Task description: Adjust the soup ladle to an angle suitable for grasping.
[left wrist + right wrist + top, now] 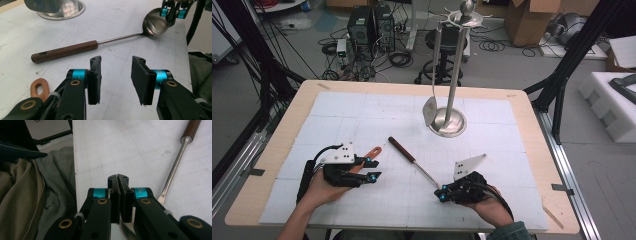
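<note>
My right gripper [443, 194] has its fingers [124, 195] pressed together; I think they pinch the rim of the steel ladle with the dark wooden handle [100, 43], though the bowl is mostly hidden beneath them. The ladle lies flat on the white gridded surface [362, 115], handle pointing away from me toward the steel utensil stand [451, 117], where a steel spatula [430, 110] hangs. My left gripper [373, 169] has its fingers [95, 77] wide apart, holding nothing, just beside an orange-handled utensil [40, 87].
</note>
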A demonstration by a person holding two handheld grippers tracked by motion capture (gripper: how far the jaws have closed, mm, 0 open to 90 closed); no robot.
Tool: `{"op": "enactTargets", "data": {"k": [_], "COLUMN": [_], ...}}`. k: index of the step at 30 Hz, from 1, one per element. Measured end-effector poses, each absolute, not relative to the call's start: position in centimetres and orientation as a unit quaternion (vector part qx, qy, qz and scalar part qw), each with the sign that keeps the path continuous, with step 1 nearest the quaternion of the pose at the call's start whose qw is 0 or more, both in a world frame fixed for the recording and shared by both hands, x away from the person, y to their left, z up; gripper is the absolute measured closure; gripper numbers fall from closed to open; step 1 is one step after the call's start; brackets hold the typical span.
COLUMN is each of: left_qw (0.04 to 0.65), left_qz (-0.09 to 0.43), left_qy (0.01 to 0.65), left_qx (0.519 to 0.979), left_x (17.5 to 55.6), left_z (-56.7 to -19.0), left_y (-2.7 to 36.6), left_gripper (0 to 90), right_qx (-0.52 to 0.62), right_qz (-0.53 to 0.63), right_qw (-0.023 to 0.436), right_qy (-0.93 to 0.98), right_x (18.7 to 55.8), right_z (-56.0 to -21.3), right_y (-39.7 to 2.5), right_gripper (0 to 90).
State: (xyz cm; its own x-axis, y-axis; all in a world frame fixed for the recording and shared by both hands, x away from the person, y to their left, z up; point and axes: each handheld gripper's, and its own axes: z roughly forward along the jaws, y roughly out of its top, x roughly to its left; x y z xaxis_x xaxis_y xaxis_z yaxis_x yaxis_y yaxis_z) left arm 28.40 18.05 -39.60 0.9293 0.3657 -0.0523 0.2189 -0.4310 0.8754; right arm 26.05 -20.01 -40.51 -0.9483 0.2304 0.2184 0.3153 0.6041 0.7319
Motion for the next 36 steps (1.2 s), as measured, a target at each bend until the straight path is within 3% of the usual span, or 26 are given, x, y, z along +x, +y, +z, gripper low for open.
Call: {"op": "enactTargets", "data": {"k": [36], "left_qw": [0.505], "left_qz": [0.073], "left_qy": [0.175], "left_qx": [0.842], "left_x": [28.4], "left_z": [-39.6], "left_y": [18.0], "left_gripper": [60.0], "right_qx": [-0.179], "right_qz": [-0.425], "right_qw": [0.026], "right_qy": [-0.887], "right_x": [25.7], "right_z": [-41.0], "right_y": [-21.6], "right_gripper": [89.3]}}
